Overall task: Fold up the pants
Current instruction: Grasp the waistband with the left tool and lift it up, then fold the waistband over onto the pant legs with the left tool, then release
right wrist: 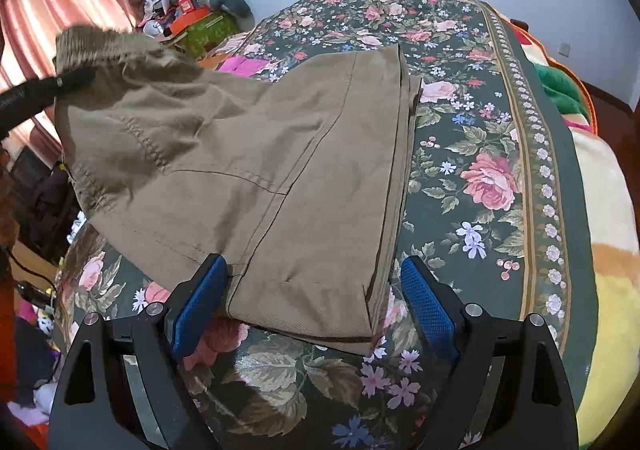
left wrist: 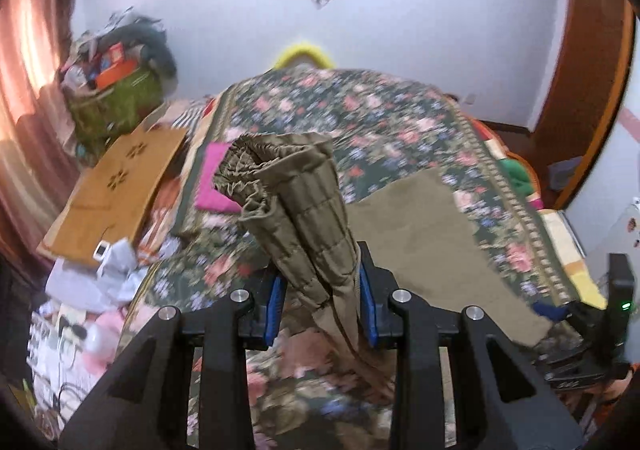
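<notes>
On the floral bedspread [right wrist: 480,177] the khaki pants [right wrist: 280,169] are lying partly folded, legs stacked flat, hems nearest the right gripper [right wrist: 316,302]. Waistband [right wrist: 104,45] end is hanging up off the bed at upper left of the right wrist view, w/ the left gripper [left wrist: 320,290] carrying it.

Left gripper: clenched on bunched waist fabric; in the left wrist view the blue pads [left wrist: 276,298] are pinching a thick roll of cloth, and the elastic waistband is sticking up past the fingertips. Right gripper: released, jaws spread wide, straddling the hem end w/o pressing on it; one pad is sitting just beside the left edge of the leg stack, the other just off the right edge.

Key relation: the pants' long axis is running from the hems, near the right gripper, away and leftward to the raised waistband. So the lifted end is lying at the far-left end of that axis, and the flat leg portion is lying btwn the two grippers. Judging by this, the next move is prob. bringing the waistband along that axis toward the hems, w/ the left hand doing the travel and the right, being nearer the hems, anchoring or aligning. Risk: the bunched grip is letting layers skew, so edges may land uneven.
</notes>
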`<state>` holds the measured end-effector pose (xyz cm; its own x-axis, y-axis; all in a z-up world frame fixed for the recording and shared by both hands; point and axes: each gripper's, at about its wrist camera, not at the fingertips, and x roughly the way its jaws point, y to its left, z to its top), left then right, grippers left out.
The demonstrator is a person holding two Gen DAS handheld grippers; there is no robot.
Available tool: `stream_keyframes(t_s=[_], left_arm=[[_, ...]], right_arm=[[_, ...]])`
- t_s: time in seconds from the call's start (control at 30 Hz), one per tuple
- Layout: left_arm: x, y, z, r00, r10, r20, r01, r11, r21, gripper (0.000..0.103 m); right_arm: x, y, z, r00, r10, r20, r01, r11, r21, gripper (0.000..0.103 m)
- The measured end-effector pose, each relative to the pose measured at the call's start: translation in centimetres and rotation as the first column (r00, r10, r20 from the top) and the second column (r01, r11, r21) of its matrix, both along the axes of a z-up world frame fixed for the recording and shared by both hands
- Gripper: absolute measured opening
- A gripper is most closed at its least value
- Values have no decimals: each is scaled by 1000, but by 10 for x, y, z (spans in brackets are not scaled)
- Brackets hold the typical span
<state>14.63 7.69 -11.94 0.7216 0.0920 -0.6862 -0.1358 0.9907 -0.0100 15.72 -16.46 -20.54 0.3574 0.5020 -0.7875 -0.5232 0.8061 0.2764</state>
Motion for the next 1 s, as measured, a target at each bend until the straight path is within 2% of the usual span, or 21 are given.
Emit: stream_keyframes(t_s=[0.2,0.33,0.7,0.8,0.87,1.0], left_arm=[[12,-42,19,992,-120,23,121,992,-22,29],[20,-69,19,981,-194,17,194,980,-41,28],[39,-105,-13,939,-335,-80,310,923,-226,27],[40,-115,-22,926,-361,-113,329,916,-229,27],[40,-119,-25,916,-378,-133,342,911,-231,29],[38,-120,-23,898,-419,-135,378,890,-255,46]], right_arm=[[0,-3,-4,1000,-7,-17,7,999,34,87],[0,-2,-5,1000,-6,-19,7,999,42,87],[1,-4,-6,1000,-1,-23,2,998,57,87],[1,-4,-5,1000,3,-21,-2,998,56,87],[1,-3,-4,1000,12,-8,-12,999,48,87],[-1,-1,2,999,18,27,-19,1000,23,87]])
